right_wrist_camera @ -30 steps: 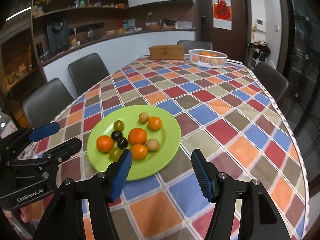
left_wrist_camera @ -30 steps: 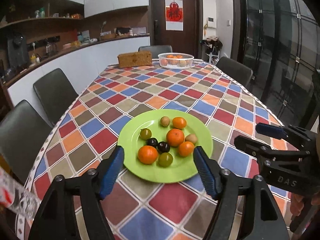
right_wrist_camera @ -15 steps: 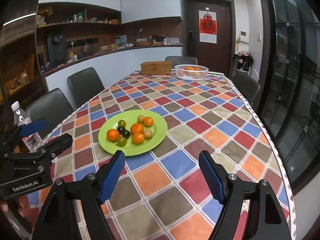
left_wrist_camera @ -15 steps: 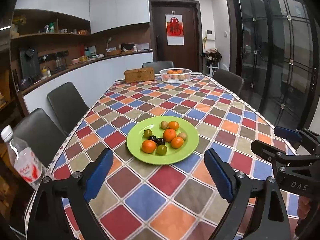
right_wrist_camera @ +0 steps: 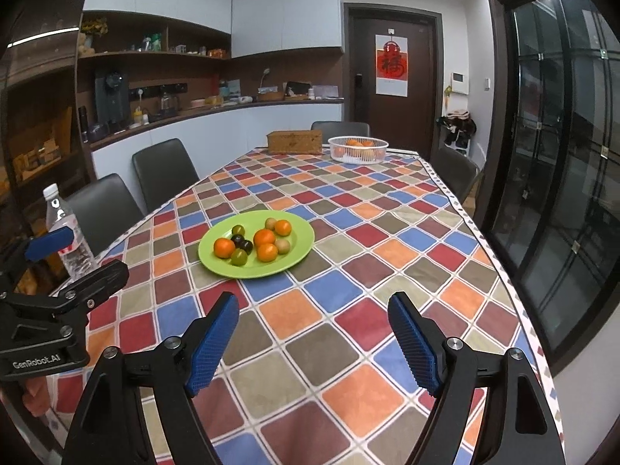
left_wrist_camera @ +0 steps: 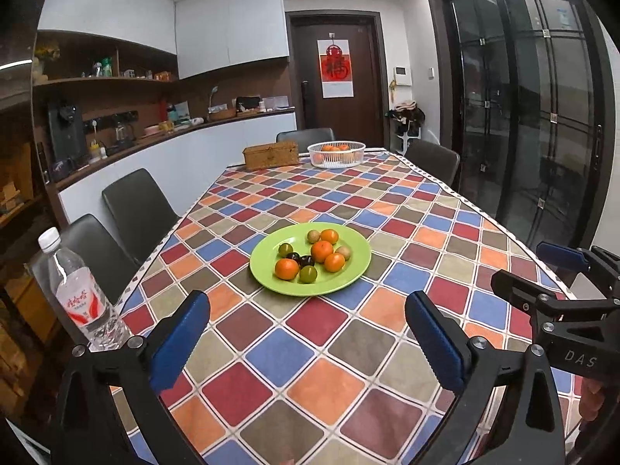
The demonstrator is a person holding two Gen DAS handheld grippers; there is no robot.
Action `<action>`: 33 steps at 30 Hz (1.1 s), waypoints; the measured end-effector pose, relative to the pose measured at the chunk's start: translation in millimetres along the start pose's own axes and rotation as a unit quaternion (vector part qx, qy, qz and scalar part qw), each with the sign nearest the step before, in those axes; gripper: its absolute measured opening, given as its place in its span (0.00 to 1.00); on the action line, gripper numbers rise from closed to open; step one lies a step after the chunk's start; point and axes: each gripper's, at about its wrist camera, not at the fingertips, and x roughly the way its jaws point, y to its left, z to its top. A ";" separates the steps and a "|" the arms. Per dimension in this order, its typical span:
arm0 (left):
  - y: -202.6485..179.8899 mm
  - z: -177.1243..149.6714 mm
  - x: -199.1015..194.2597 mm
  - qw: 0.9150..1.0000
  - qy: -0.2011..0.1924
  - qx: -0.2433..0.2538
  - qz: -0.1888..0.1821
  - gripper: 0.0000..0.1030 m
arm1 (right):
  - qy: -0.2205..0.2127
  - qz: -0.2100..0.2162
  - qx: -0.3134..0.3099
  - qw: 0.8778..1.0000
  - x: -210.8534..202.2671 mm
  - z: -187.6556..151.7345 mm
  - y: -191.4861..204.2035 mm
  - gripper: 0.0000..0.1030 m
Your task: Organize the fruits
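Observation:
A lime-green plate [left_wrist_camera: 350, 276] [right_wrist_camera: 299, 248] sits mid-table on the checkered cloth. On it lie several fruits: oranges [left_wrist_camera: 321, 251] [right_wrist_camera: 264, 237], green ones [left_wrist_camera: 308, 273], dark ones [left_wrist_camera: 306, 260] and brownish ones [left_wrist_camera: 343, 252]. My left gripper [left_wrist_camera: 308, 302] hangs above the cloth on the near side of the plate, its jaws opening wide with nothing between them. My right gripper [right_wrist_camera: 313, 302] is also short of the plate, to its right, jaws opening and empty. Each gripper shows at the edge of the other's view.
A white basket [left_wrist_camera: 336, 161] [right_wrist_camera: 357, 156] with oranges stands at the far end beside a wicker box [left_wrist_camera: 271, 157]. A water bottle [left_wrist_camera: 81, 302] [right_wrist_camera: 66, 236] stands at the near left table edge. Dark chairs [left_wrist_camera: 135, 209] line the left side and far end.
Both grippers have drawn back from the plate and risen a little, so the plate looks smaller and farther. Both pairs of jaws have spread wider. The water bottle has come into view.

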 end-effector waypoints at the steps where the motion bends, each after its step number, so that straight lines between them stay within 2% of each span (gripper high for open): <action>1: 0.0 -1.4 -2.2 1.000 -0.001 -0.002 -0.001 1.00 | -0.001 0.000 0.000 1.000 -2.6 -1.8 0.6 0.77; 11: -3.0 -9.7 -20.2 1.000 -0.008 -0.006 -0.004 1.00 | -0.011 0.002 0.002 1.000 -18.7 -11.6 3.0 0.77; 33: -6.3 -14.6 -28.6 1.000 -0.011 -0.009 -0.009 1.00 | -0.017 0.006 0.004 1.000 -31.7 -20.9 3.8 0.77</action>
